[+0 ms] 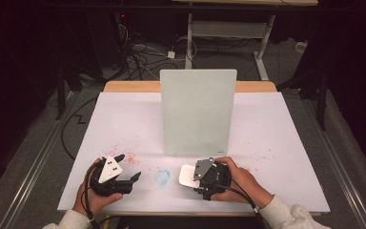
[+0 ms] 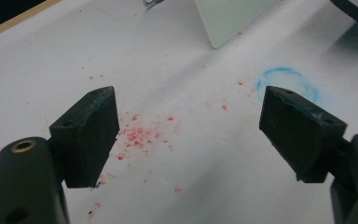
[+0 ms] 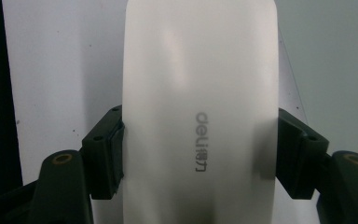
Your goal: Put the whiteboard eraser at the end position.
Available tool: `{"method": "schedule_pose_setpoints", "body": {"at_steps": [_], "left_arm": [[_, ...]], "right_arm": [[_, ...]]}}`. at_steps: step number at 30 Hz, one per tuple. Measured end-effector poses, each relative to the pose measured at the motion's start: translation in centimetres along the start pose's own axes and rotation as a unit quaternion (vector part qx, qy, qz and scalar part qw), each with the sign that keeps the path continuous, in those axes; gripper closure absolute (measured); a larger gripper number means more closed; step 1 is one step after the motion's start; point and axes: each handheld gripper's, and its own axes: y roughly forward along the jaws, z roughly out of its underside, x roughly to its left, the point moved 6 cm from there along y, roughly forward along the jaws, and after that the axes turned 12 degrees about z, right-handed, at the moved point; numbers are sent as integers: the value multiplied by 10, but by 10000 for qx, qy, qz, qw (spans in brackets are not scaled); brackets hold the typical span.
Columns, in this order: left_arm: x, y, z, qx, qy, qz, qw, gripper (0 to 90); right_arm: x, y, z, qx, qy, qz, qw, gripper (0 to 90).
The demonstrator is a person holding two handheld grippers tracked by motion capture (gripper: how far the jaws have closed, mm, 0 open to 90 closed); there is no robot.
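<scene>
White eraser [image 3: 200, 112] sits clamped in my right gripper [image 1: 190, 177]; left gripper [image 1: 129, 168] fingers gape wide, empty. Next, I judge, comes wiping the blue ring [image 1: 162, 177] at nine o'clock on the counter [image 1: 276, 143].

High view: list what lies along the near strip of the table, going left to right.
left gripper with open jaws → red crumbs → blue ring mark → white eraser → right gripper shut on it → person's right hand.
</scene>
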Motion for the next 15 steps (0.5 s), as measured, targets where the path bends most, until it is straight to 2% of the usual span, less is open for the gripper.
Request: {"method": "schedule_pose_setpoints", "body": {"at_steps": [6, 10, 15], "left_arm": [[0, 0, 0, 6, 6, 4, 10000, 194], [0, 1, 0, 21, 12, 8, 10000, 194], [0, 1, 0, 24, 22, 7, 10000, 194]], "right_arm": [[1, 4, 1, 5, 69, -91, 9999, 305], [0, -1, -3, -245, 230, -109, 9994, 292], [-5, -9, -6, -448, 342, -12, 9984, 300]]}}
